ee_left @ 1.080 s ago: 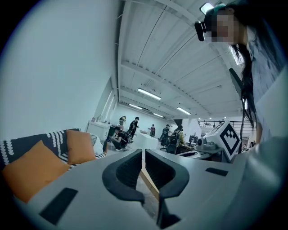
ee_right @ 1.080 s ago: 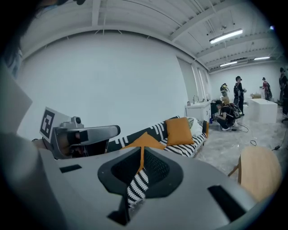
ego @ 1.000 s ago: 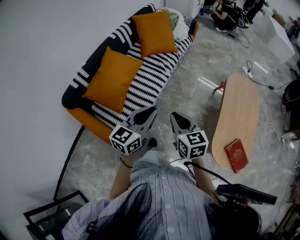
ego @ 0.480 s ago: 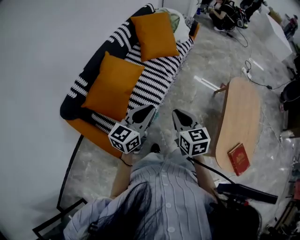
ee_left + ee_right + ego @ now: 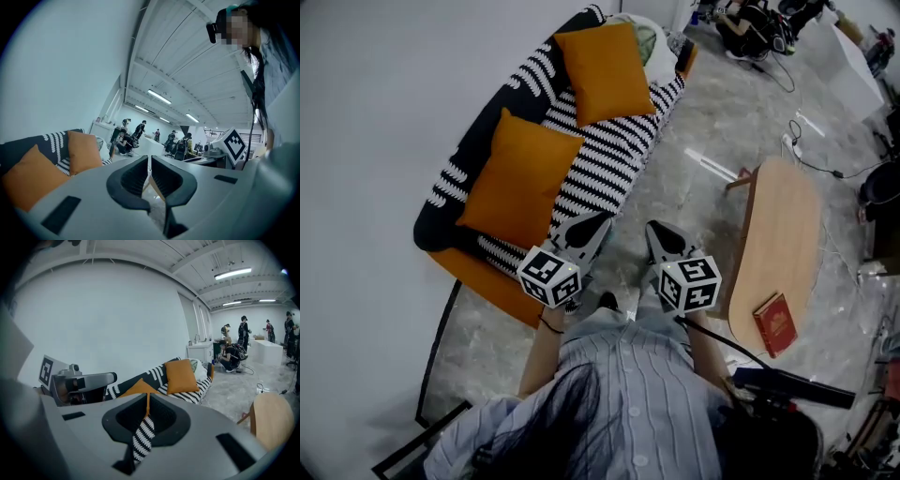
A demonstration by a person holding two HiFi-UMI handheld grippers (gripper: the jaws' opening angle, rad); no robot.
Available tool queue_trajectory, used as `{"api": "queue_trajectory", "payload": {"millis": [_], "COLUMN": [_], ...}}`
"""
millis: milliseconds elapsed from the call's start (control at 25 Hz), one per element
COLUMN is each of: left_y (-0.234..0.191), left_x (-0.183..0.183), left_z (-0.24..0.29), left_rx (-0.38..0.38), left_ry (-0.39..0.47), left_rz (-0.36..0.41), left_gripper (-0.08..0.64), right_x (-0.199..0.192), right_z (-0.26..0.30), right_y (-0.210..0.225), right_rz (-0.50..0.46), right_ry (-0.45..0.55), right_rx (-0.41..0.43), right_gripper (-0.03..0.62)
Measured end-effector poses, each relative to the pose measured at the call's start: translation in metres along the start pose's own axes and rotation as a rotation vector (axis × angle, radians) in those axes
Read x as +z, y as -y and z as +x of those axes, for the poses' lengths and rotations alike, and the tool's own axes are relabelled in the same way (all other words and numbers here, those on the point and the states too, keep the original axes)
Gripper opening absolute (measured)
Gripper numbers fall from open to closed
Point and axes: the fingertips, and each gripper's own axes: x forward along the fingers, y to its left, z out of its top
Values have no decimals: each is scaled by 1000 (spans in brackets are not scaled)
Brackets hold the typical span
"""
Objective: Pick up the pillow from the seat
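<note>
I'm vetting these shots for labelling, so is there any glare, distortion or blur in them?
Head view: dim, even light, sharp, one streak of glare on the floor beside the wooden table. Left gripper view: strong fisheye bend, dark corners. Right gripper view: same bend and dark corners, ceiling light blown out, sofa sharp.

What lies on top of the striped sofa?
On the sofa rest a nearer orange pillow and a farther orange pillow. A pale bundle lies at the far end, partly behind that pillow; what it is, and the seat under the pillows, cannot be seen.
</note>
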Motion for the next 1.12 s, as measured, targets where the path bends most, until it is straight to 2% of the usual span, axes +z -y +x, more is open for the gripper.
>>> {"api": "queue_trajectory", "payload": {"millis": [240,600,920,1120], "left_y": [-19,-51,-50,-46], "left_x": [9,28,38,42], "left_z": [31,103,184,219], "left_rx": [18,109,152,173], "left_ry": [-17,14,30,32], "left_rz": [3,-21,-10,5], "left_gripper": [12,12,12,12], "right_x": [24,58,87,99], "right_z": [29,67,78,82], "right_y": [36,104,186,223], "right_rz": [27,-7,-27,-30], "right_ry": [5,-36,-34,-25], "right_rx": [14,79,108,131], "right_gripper": [31,31,31,31]}}
